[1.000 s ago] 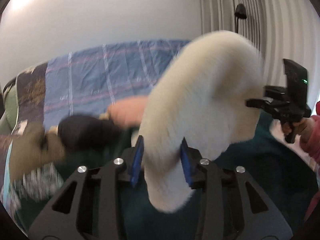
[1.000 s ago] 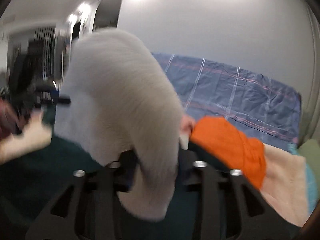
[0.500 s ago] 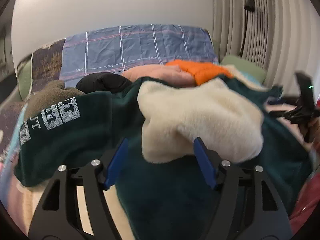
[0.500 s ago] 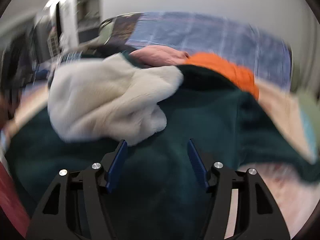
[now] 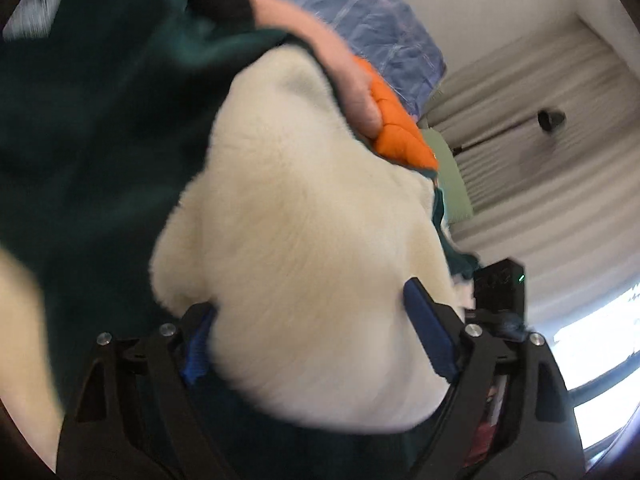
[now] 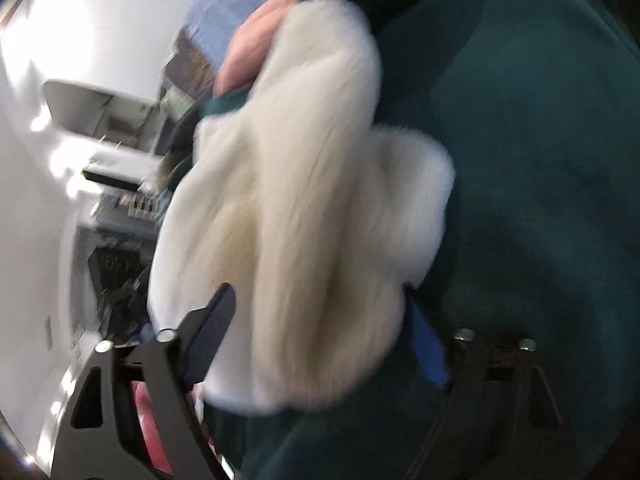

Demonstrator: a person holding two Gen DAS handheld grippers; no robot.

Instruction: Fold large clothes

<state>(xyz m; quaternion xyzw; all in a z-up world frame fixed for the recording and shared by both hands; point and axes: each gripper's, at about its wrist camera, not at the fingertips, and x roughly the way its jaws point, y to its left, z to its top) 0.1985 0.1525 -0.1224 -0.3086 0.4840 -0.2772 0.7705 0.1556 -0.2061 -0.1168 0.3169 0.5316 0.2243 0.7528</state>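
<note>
A cream fleece piece [image 5: 300,200] lies bunched on a dark green garment [image 5: 100,120]. My left gripper [image 5: 310,300] stands wide, its blue pads on either side of the fleece without squeezing it. In the right wrist view the same cream fleece [image 6: 304,160] fills the gap of my right gripper [image 6: 320,296], whose jaws are closing on it. The green garment [image 6: 540,160] spreads to the right there. The black body of the other gripper [image 5: 500,280], with a green light, shows just beyond the fleece. Both views are blurred.
An orange garment [image 5: 400,132] and a pink one [image 5: 348,80] lie behind the fleece, against a blue checked cover [image 5: 360,12]. Pale curtains [image 5: 540,100] and a lamp [image 5: 552,118] are on the right. Cluttered shelves [image 6: 120,200] stand at the left of the right wrist view.
Both grippers let go of the raised fleece, dropped towards the pile and rolled. The fleece now lies on the green garment, and the right jaws have narrowed around it.
</note>
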